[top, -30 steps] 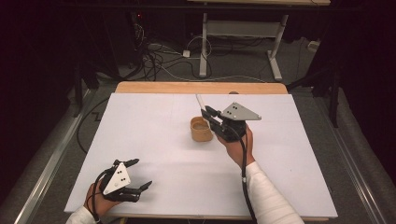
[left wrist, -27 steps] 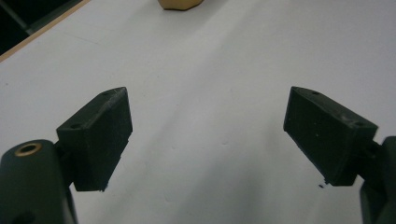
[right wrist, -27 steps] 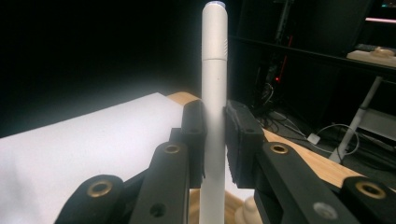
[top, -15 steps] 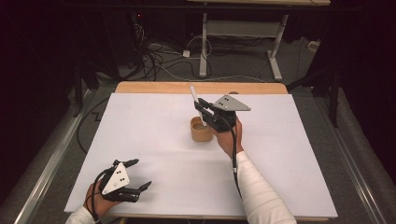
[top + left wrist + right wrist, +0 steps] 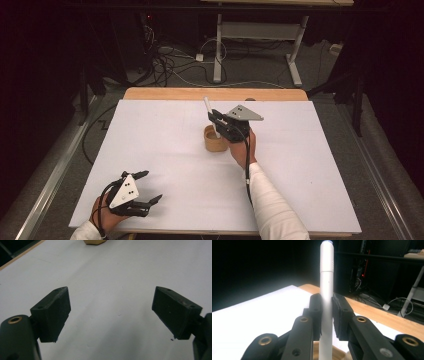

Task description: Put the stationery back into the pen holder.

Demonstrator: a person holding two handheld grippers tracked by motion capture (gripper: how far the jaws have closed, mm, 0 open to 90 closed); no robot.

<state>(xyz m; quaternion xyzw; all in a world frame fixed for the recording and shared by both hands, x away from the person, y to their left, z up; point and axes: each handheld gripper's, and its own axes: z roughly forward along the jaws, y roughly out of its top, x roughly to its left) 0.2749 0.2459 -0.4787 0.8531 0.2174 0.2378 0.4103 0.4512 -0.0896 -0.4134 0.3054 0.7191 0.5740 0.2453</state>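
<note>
My right gripper [image 5: 216, 122] is shut on a white marker [image 5: 207, 106] and holds it nearly upright over a small round wooden cup [image 5: 215, 142] in the middle of the table. The marker's lower end dips into the cup's mouth. In the right gripper view the marker [image 5: 326, 285] stands clamped between the two black pads, with the cup's rim [image 5: 338, 353] just below my right gripper [image 5: 327, 315]. My left gripper [image 5: 146, 187] rests open near the front left of the white table cover, nothing between its jaws. In the left gripper view my left gripper [image 5: 111, 312] faces the bare cover, the cup [image 5: 95, 242] far off.
The white cover [image 5: 310, 165] spreads over a wooden table whose far edge [image 5: 215, 93] shows as a tan strip. Beyond it are cables on the floor [image 5: 165, 60] and the legs of another desk [image 5: 217, 45]. Dark room all round.
My right gripper has carried the marker leftward and down, from right of the cup to above its mouth. The left gripper has stayed where it was.
</note>
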